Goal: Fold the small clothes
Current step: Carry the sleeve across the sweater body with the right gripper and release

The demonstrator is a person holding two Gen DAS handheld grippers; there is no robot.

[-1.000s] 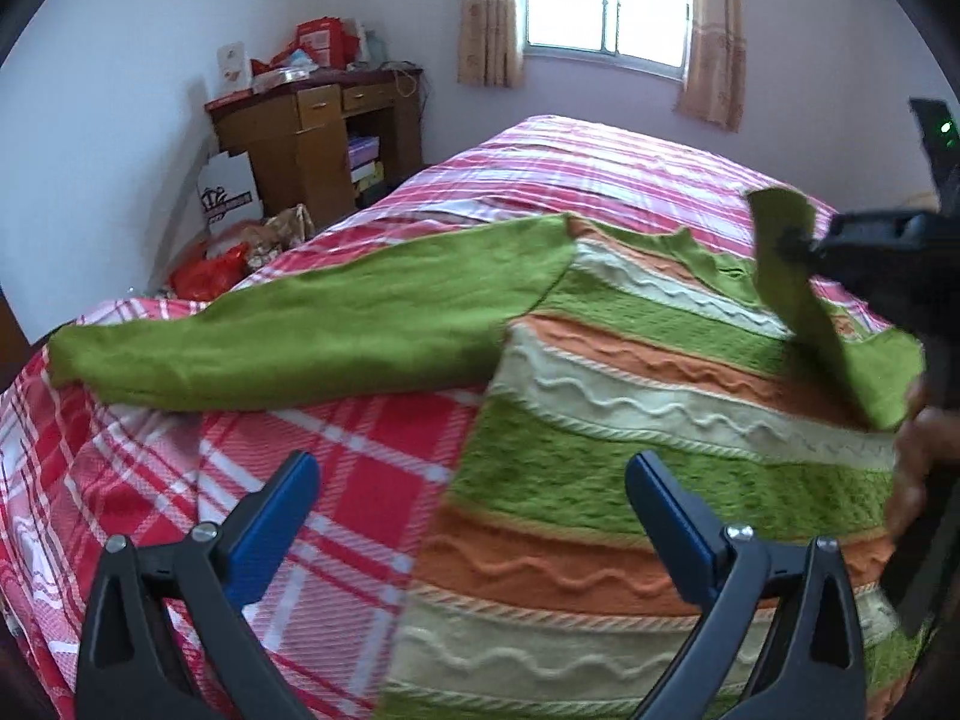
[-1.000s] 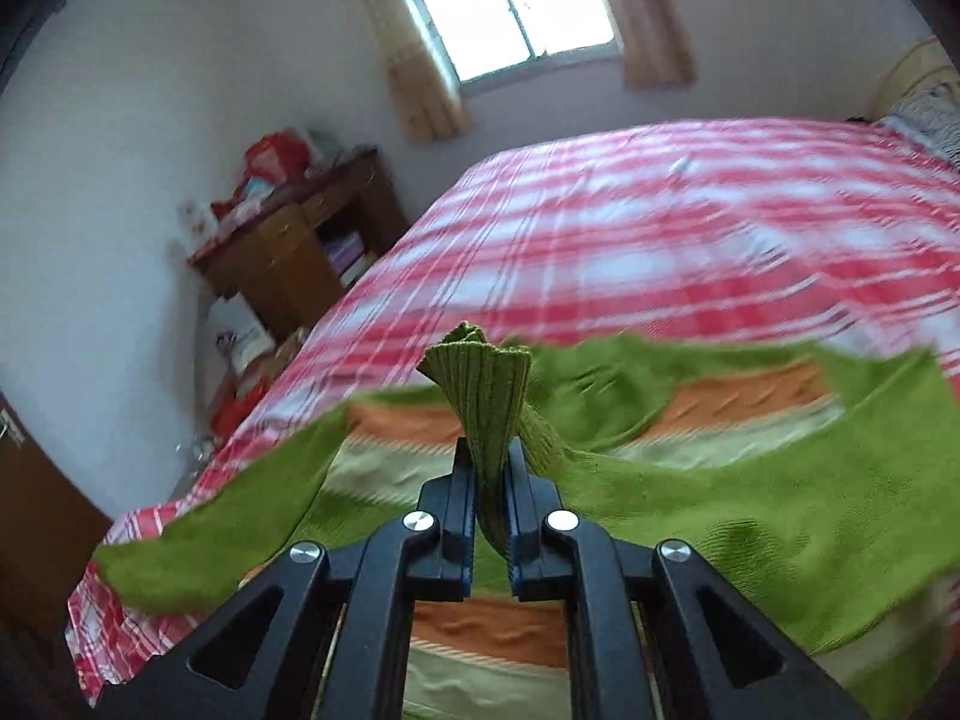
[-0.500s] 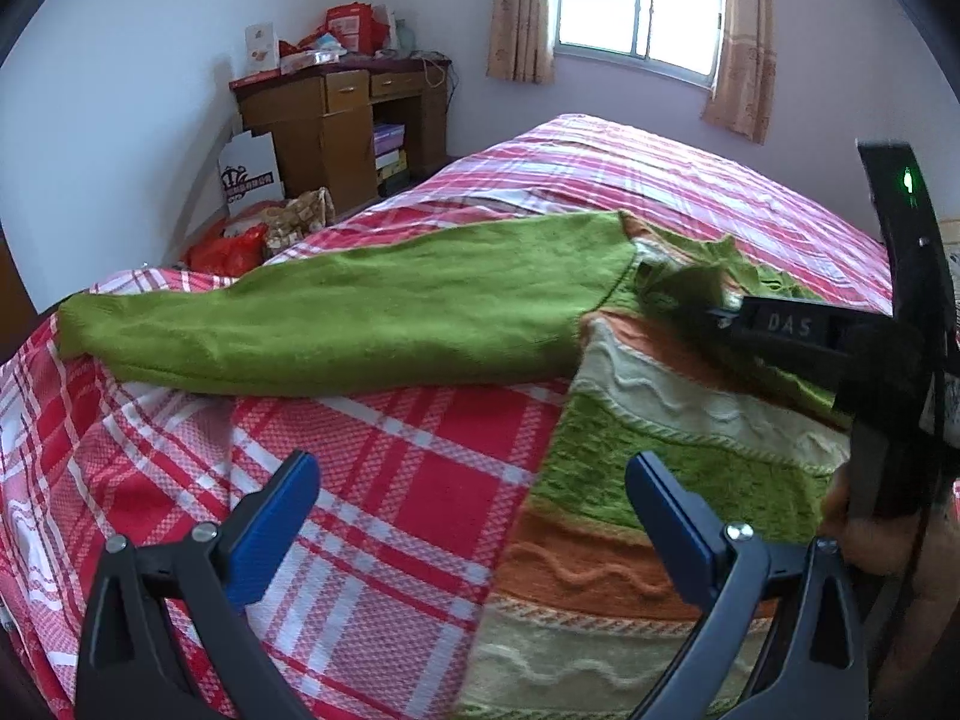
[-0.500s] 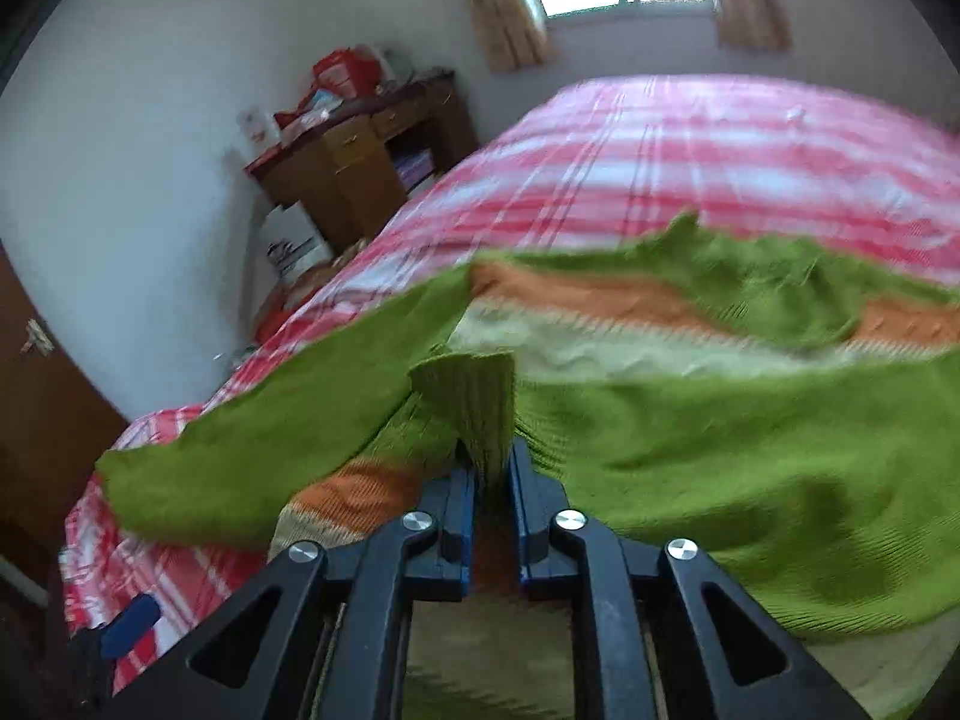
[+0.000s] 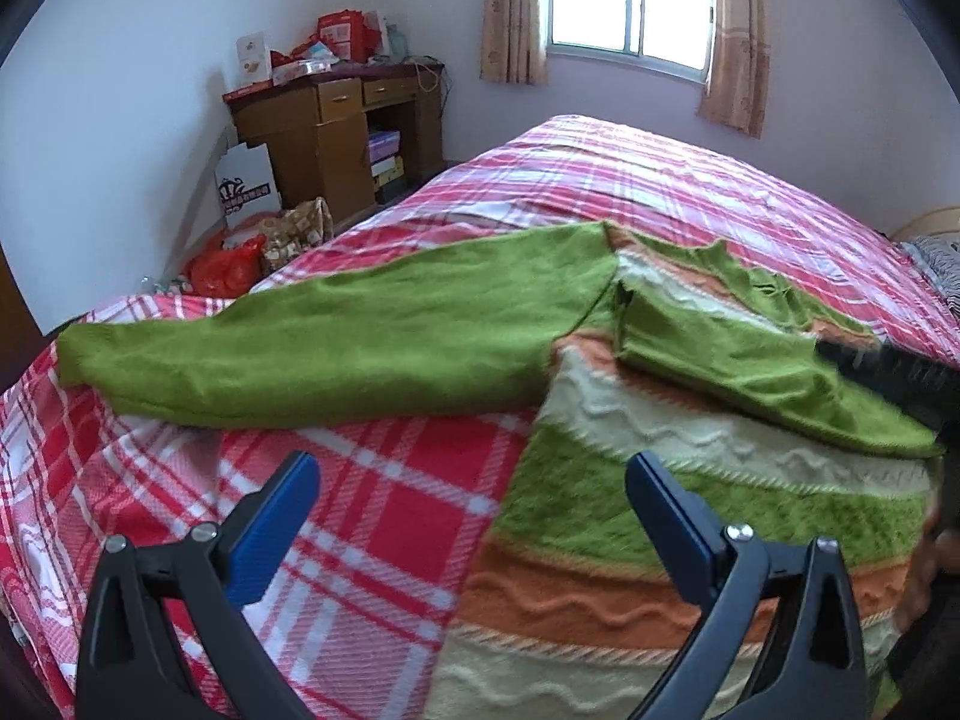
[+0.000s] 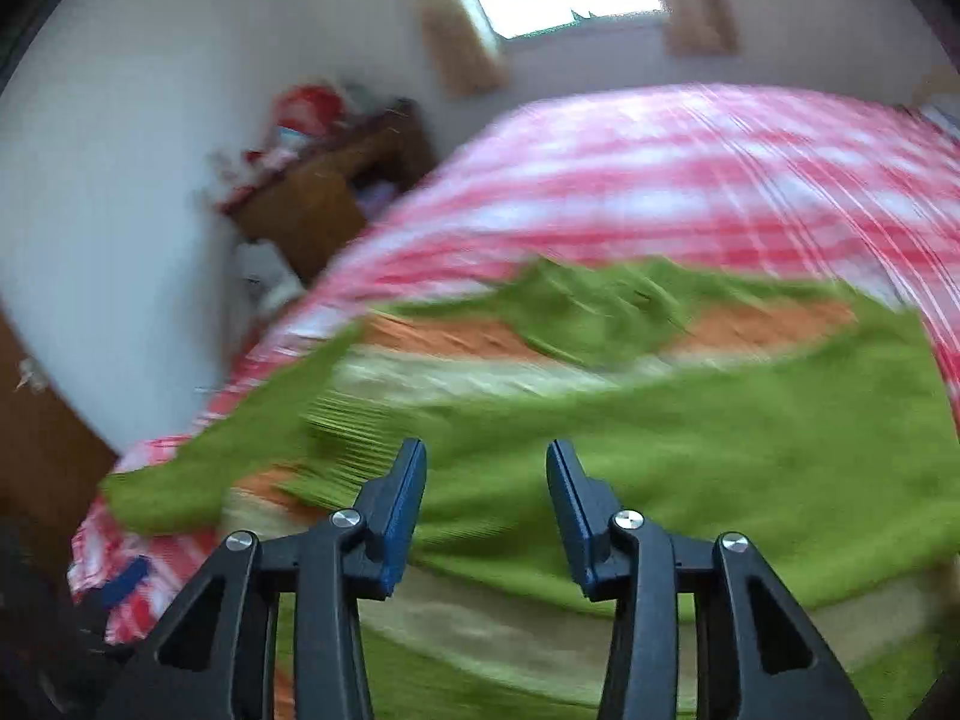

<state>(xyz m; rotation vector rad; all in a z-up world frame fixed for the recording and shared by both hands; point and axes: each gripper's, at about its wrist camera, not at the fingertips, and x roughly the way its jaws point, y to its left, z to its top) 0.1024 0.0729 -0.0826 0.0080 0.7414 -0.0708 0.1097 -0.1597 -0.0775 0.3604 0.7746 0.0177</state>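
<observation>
We see the sweater (image 5: 630,480) lying flat on the bed (image 5: 690,180), with green, orange and cream stripes. One sleeve (image 5: 336,342) stretches out from the sweater over the red plaid cover, toward the desk (image 5: 336,120) side. The other sleeve (image 5: 750,360) is folded across the sweater's chest.

Our left gripper (image 5: 474,516) hangs just above the sweater's near edge; its jaws stand wide apart and hold nothing.

Our right gripper (image 6: 486,504) is over the sweater's folded sleeve. Its jaws have just been opening, and now no cloth is between them; the blue pads (image 6: 408,504) are apart. The right wrist view is blurred, so fine details of the sweater there we cannot tell.
</observation>
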